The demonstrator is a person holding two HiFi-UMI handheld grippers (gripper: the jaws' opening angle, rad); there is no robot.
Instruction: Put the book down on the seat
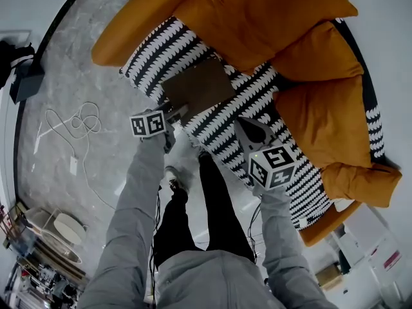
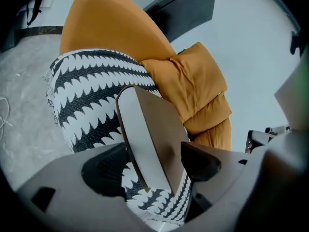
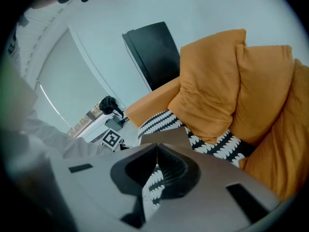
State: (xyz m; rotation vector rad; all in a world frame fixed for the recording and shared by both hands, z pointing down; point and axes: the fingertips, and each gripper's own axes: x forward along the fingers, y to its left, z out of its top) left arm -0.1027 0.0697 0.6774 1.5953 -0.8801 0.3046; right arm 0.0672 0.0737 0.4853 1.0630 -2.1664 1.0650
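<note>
A brown book (image 1: 198, 87) lies flat on the seat's black-and-white patterned throw (image 1: 158, 50) of the orange sofa. My left gripper (image 1: 175, 114) is at the book's near corner. In the left gripper view the book (image 2: 149, 124) runs between the wide-open jaws of the left gripper (image 2: 154, 166), with a gap beside the left pad, and rests on the throw (image 2: 87, 91). My right gripper (image 1: 254, 131) hovers over the throw to the right of the book. Its jaws meet at the tips with nothing between them (image 3: 157, 151).
Orange cushions (image 1: 257, 18) are piled along the sofa's back and right side (image 1: 328, 121). On the grey floor at the left lie a white cable (image 1: 71, 124) and a black box (image 1: 26, 79). The person's legs (image 1: 212, 198) stand against the seat's front edge.
</note>
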